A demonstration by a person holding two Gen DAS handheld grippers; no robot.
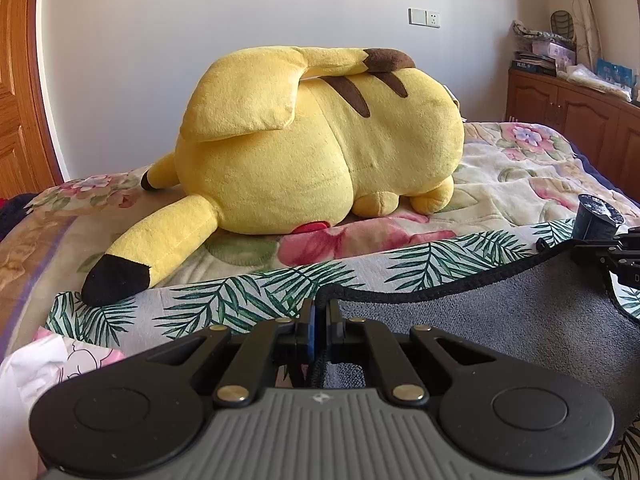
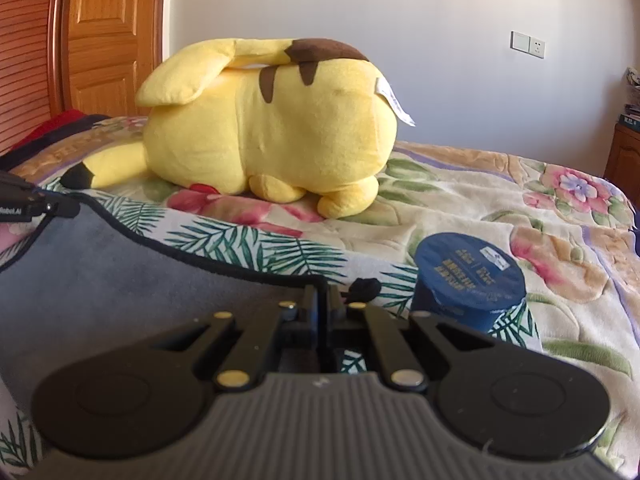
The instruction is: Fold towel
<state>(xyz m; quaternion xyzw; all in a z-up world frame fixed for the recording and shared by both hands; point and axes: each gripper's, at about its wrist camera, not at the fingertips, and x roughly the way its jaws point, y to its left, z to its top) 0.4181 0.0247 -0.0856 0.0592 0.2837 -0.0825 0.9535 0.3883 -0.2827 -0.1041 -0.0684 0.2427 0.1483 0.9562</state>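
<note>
The towel has a white palm-leaf side and a grey side with a black hem. It lies on the bed, with the grey side turned up towards me. My left gripper is shut on the towel's left corner at the black hem. My right gripper is shut on the right corner; the grey side sags between the two. The right gripper shows at the right edge of the left wrist view, the left gripper at the left edge of the right wrist view.
A large yellow plush toy lies on the floral bedspread just beyond the towel. A dark blue cup with a sealed lid stands on the bed right of my right gripper. A wooden door and cabinet stand behind.
</note>
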